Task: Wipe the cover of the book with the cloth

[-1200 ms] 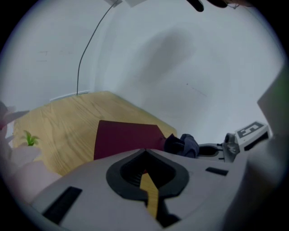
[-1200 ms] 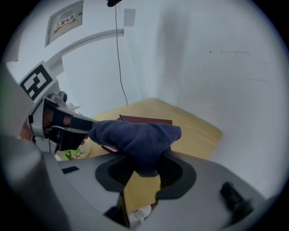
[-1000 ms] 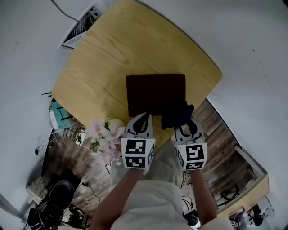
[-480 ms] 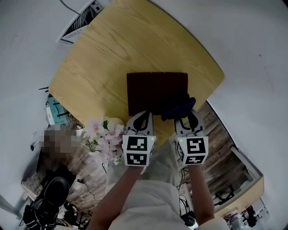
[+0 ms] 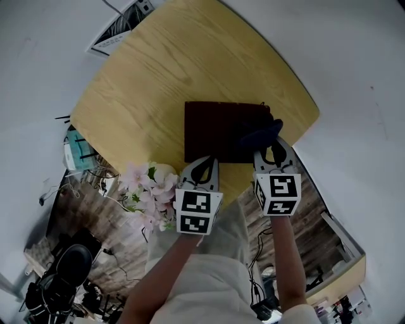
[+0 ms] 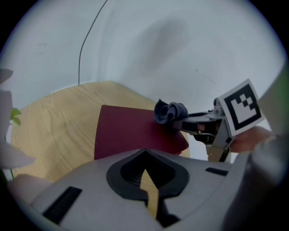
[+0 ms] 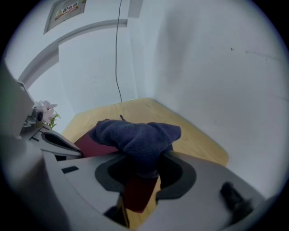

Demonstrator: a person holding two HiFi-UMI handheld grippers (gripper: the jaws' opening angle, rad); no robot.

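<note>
I hold the right gripper clamped on the dark blue cloth; the cloth sits bunched on the maroon book, at the cover's 3 o'clock edge; the book lies flat on the wooden table, toward its 5 o'clock side. The left gripper has its jaws together on nothing, at the book's 6 o'clock edge; pink flowers stand at the book's 8 o'clock. A wall sign carries print too small for me to read.
</note>
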